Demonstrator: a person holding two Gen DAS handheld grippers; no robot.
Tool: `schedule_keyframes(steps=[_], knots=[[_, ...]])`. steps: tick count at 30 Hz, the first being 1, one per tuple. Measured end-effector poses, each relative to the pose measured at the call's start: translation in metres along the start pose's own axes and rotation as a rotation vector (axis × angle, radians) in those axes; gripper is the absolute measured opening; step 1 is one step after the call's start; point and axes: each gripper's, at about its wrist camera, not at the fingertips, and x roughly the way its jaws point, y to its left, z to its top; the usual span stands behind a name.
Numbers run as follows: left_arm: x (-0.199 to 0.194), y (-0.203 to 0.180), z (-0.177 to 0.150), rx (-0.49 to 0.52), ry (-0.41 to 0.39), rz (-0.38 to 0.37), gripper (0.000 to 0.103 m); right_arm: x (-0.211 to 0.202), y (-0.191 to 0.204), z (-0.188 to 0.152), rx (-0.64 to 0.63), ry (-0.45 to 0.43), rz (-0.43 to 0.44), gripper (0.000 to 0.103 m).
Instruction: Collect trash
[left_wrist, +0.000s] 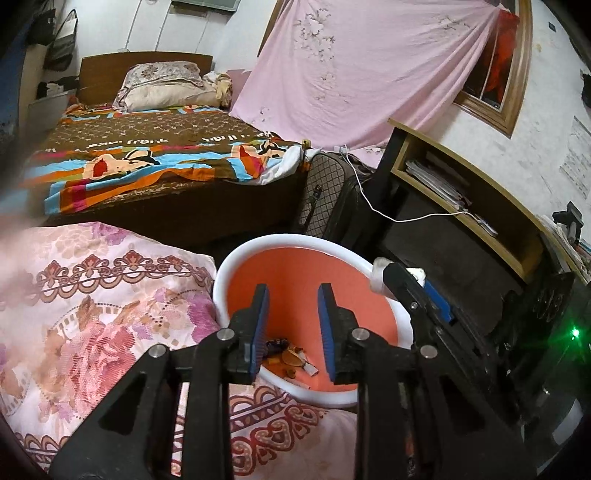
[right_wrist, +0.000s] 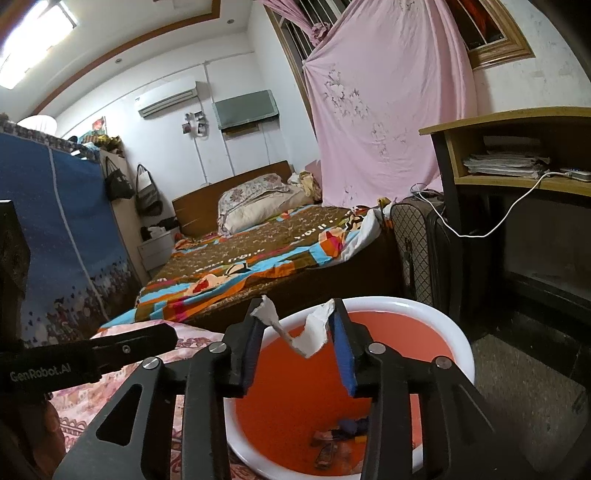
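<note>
Fingers (right_wrist: 341, 343) w/ paper scrap (right_wrist: 310, 332), bin (right_wrist: 458, 332), suitcase (right_wrist: 417, 251) nearby

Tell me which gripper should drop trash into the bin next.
Right. The right gripper has white crumpled paper between its fingers, directly above the orange bin. The left gripper is open and empty.

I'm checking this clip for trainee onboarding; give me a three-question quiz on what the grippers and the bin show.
1. True or false: the right gripper carries a torn white paper scrap above the white-rimmed orange plastic bin.
2. What is between the fingers of the left gripper? A) paper B) nothing C) cable
3. Fill in: small wrappers lie at the bin's ____.

Key: 1 true; 2 B; 3 bottom.
</note>
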Motion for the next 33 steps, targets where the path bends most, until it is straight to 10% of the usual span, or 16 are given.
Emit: schedule_keyframes(steps=[17,33], knots=[[-0.026,0.022,-0.007,-0.039,-0.061,0.106,0.032,0.001,0.004,-0.003,-0.017,-0.003,0.007,0.048],[-0.091,0.055,-0.024,-0.099,-0.187,0.282,0.076,-0.019,0.025,0.003,-0.075,-0.078,0.042,0.09]])
